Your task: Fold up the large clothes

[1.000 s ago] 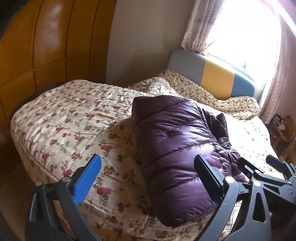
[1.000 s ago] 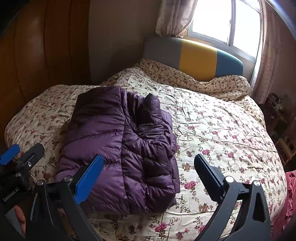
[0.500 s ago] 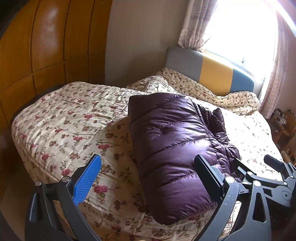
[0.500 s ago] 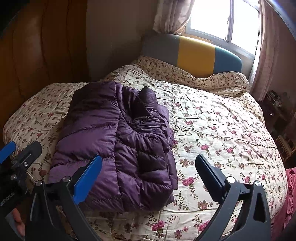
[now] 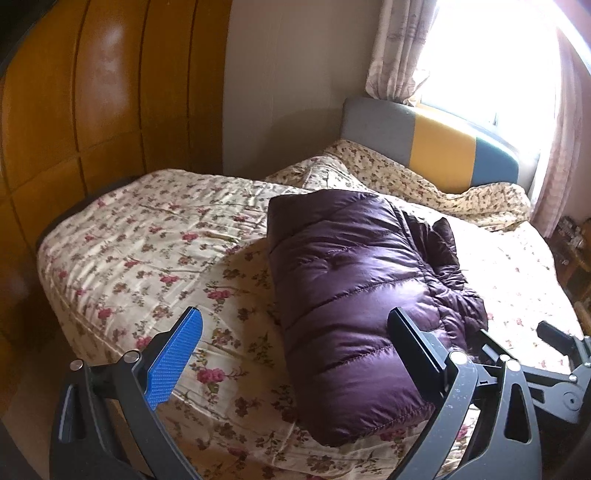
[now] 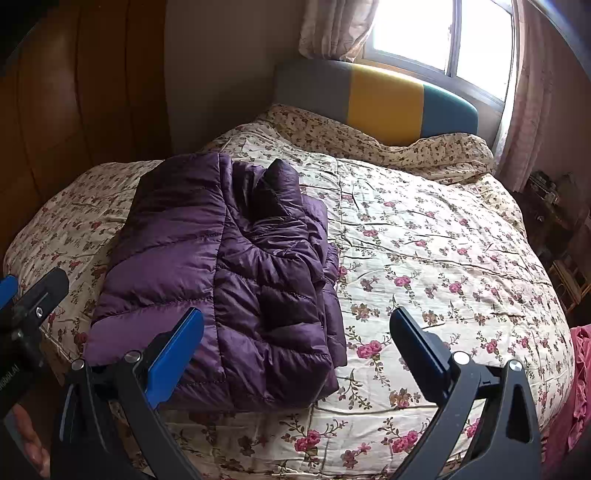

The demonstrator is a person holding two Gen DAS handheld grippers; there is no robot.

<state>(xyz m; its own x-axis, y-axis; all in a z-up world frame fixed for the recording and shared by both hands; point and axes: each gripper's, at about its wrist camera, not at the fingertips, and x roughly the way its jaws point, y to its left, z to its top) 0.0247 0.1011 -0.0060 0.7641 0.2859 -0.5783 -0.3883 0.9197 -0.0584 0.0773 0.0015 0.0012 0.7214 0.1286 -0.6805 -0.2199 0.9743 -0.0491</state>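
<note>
A purple puffer jacket (image 5: pixel 354 295) lies folded into a long bundle on the floral bedspread (image 5: pixel 147 251). It also shows in the right wrist view (image 6: pixel 229 280), left of centre on the bedspread (image 6: pixel 443 258). My left gripper (image 5: pixel 295 343) is open and empty, held off the near edge of the bed, in front of the jacket's near end. My right gripper (image 6: pixel 295 343) is open and empty, held off the near edge, just right of the jacket's near end. Neither touches the jacket.
A grey, yellow and blue headboard (image 6: pixel 384 99) stands at the far end under a bright window (image 6: pixel 443 33). Wooden wardrobe panels (image 5: pixel 74 110) line the left side. A pink cloth (image 6: pixel 576 387) lies at the right edge. Cluttered shelves (image 6: pixel 554 206) stand at the far right.
Both grippers have drawn back from the bed and risen a little, so the jacket looks farther away. The jacket has not moved. Both grippers stay open.
</note>
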